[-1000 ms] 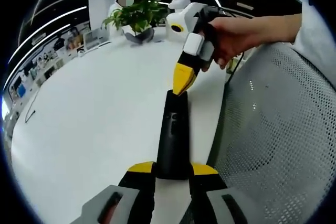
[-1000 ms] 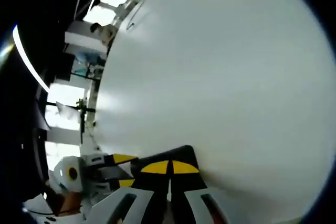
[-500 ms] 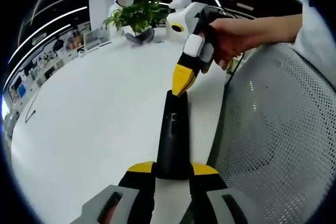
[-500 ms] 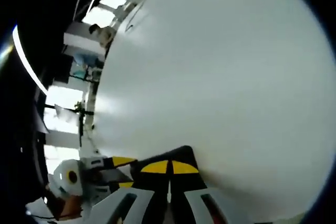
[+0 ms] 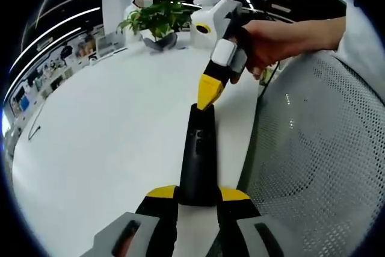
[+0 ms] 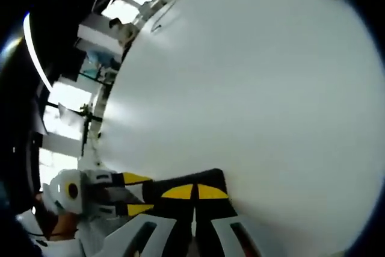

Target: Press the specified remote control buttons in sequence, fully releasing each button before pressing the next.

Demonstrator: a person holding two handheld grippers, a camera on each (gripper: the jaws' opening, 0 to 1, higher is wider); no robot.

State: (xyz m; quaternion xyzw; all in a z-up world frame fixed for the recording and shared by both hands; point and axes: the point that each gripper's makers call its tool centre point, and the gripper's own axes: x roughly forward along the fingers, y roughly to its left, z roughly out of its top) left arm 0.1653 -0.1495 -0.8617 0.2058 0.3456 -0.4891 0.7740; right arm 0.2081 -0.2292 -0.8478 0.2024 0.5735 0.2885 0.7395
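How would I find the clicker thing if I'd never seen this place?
Start at the big white table. Near its right edge, beside the grey mesh chair, lies a long, slim black plastic remote control, its near end gripped in the left claw. It is the one dark bar there, with the right claw's shut yellow tips on its far end.

1. The remote control point(image 5: 198, 154) is a long, slim black bar with small buttons faintly visible on its upper face.
2. It lies lengthwise, its near end clamped between yellow-tipped jaws, its far end pointing away over the white table.
3. In the right gripper view its black body point(image 6: 180, 183) sits under closed yellow tips.
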